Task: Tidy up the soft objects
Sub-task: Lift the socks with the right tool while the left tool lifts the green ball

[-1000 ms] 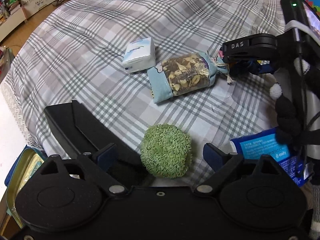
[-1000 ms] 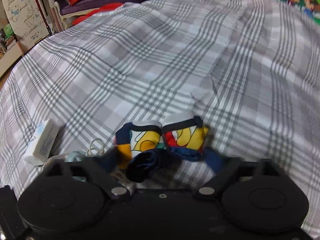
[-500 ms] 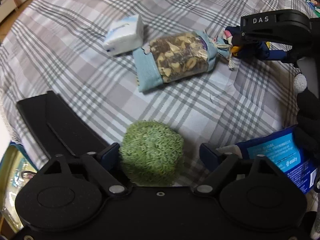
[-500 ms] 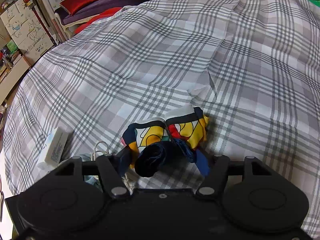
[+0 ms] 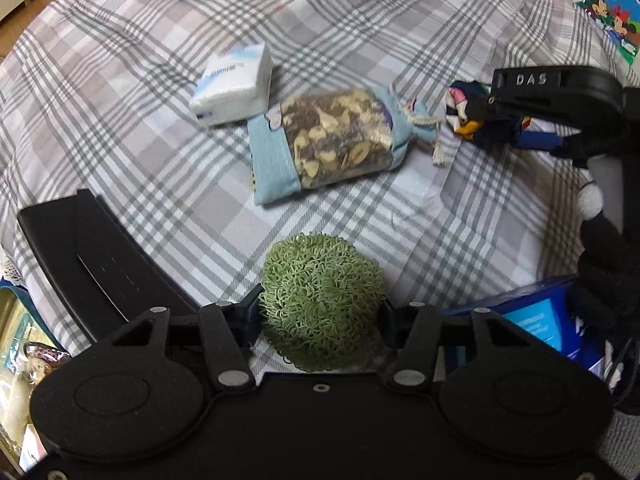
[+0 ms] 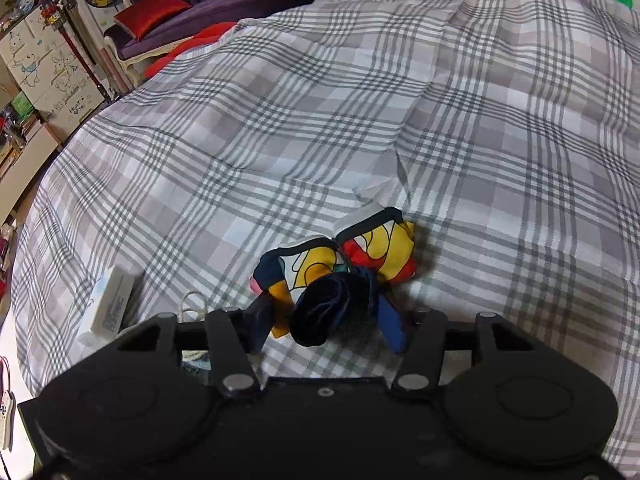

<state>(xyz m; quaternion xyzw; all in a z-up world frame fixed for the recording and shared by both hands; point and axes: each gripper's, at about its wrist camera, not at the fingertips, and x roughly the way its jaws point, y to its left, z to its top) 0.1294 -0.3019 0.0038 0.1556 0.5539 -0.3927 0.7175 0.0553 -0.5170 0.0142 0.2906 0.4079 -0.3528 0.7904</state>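
Note:
A green fuzzy ball (image 5: 320,300) sits between the fingers of my left gripper (image 5: 320,314), which has closed onto its sides. A light-blue drawstring pouch of dried pieces (image 5: 336,140) and a white tissue pack (image 5: 234,84) lie farther out on the plaid bedsheet (image 5: 160,40). My right gripper (image 6: 328,320) is shut on a bundle of colourful socks (image 6: 340,268), held just above the sheet. The right gripper and socks also show at the right of the left wrist view (image 5: 472,116).
A black flat case (image 5: 92,256) lies at the sheet's left edge, beside an open tin (image 5: 16,340). A blue packet (image 5: 536,316) lies at the lower right. The tissue pack (image 6: 112,300) shows left of the right gripper. A purple sofa with a red cushion (image 6: 152,16) stands beyond the bed.
My left gripper moved onto the green ball and closed its fingers against it. My right gripper closed on the socks and lifted them slightly off the sheet.

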